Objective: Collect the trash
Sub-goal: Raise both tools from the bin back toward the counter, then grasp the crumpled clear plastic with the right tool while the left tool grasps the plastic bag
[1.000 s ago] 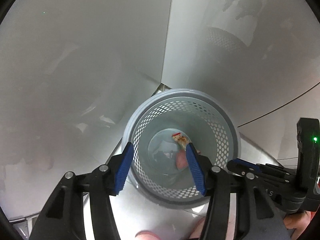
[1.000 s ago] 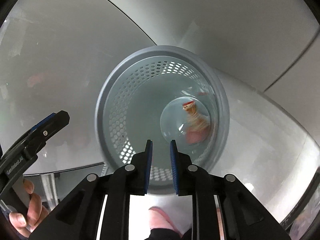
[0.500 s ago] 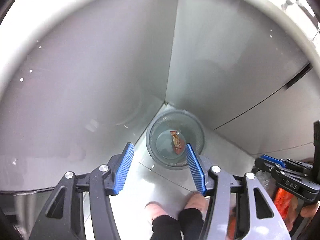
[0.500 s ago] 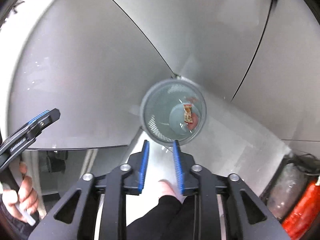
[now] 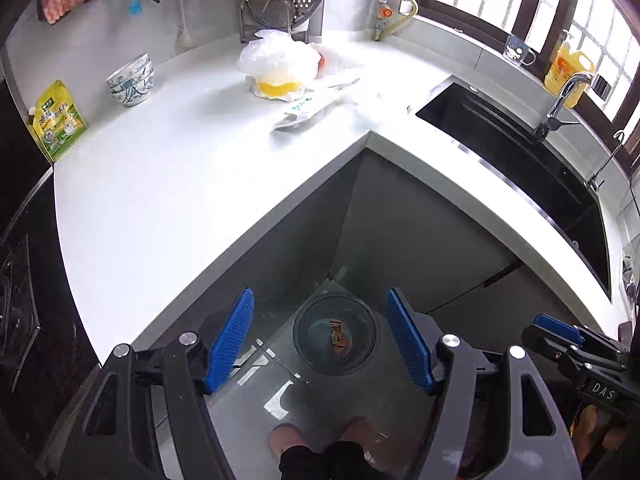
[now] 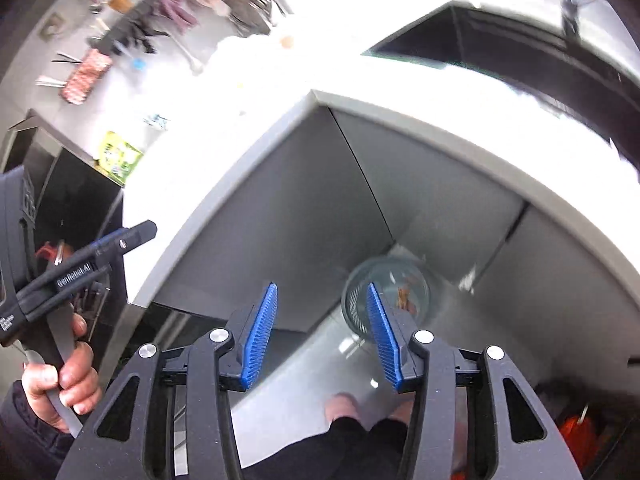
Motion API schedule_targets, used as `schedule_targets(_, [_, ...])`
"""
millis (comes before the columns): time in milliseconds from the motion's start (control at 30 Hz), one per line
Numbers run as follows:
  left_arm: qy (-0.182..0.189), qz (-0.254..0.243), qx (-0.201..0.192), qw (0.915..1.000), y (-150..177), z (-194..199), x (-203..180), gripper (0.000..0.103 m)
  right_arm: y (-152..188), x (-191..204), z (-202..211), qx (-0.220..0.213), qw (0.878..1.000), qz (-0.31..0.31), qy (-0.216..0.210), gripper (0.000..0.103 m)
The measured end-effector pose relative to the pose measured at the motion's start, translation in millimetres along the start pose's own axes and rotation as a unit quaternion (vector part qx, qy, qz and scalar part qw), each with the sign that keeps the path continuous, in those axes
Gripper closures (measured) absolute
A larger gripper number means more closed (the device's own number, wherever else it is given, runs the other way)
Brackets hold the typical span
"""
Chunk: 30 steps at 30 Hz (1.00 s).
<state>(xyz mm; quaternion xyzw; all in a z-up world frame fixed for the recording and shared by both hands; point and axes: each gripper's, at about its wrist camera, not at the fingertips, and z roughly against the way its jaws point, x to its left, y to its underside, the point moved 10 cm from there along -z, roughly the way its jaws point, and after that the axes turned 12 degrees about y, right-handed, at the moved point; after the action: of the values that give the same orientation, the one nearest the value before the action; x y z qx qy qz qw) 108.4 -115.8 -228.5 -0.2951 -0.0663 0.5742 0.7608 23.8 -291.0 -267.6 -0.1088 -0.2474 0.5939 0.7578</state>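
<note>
Grippers (image 5: 320,340) (image 6: 322,330) tilted steeply down over bin (image 5: 336,334), jaws just opening, seemingly empty.

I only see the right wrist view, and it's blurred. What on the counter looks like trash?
Observer: A flat white wrapper lies near the counter's inner corner.
Operator: Anything behind it?
Observer: A clear plastic bag with something yellow inside.
Operator: Is the left gripper carrying anything?
Observer: No. The left gripper is open and its jaws have just been opening, with nothing between them.
</note>
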Motion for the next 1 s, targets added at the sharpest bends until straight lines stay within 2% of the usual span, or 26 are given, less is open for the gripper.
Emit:
schedule_targets(100, [0.005, 0.011, -0.007, 0.9999, -5.9, 6.1, -6.7, 0.036, -12.8, 2.9, 12.1, -0.001, 1.0, 0.005, -0.003, 0.055])
schedule_targets(200, [0.014, 0.027, -0.002, 0.9995, -12.7, 2.5, 3.6, 0.036, -22.2, 1.4, 12.8, -0.004, 1.0, 0.011, -0.004, 0.055])
schedule_targets(267, [0.014, 0.032, -0.007, 0.9994, -14.4, 17.4, 5.4, 0.036, -28.2, 0.0, 16.9, -0.018, 1.0, 0.009, -0.005, 0.055])
schedule_targets(467, [-0.009, 0.033, -0.035, 0.9988, -28.5, 45.3, 19.1, 0.036, -40.6, -5.6, 17.6, -0.025, 0.999, -0.003, -0.02, 0.055])
schedule_targets(633, [-0.021, 0.038, -0.048, 0.9979, -50.9, 53.9, 32.5, 0.036, -65.5, -5.2, 13.0, -0.033, 0.999, -0.001, -0.018, 0.054])
schedule_targets(800, [-0.018, 0.036, -0.063, 0.9972, -88.7, 49.2, 52.8, 0.034, -101.5, 7.7, 3.3, -0.049, 0.999, 0.003, -0.009, 0.054])
schedule_targets(1000, [0.004, 0.007, -0.081, 0.9966, -158.3, 26.8, 81.1, 0.03, -165.0, 29.5, -21.3, -0.078, 0.997, -0.008, 0.021, 0.054])
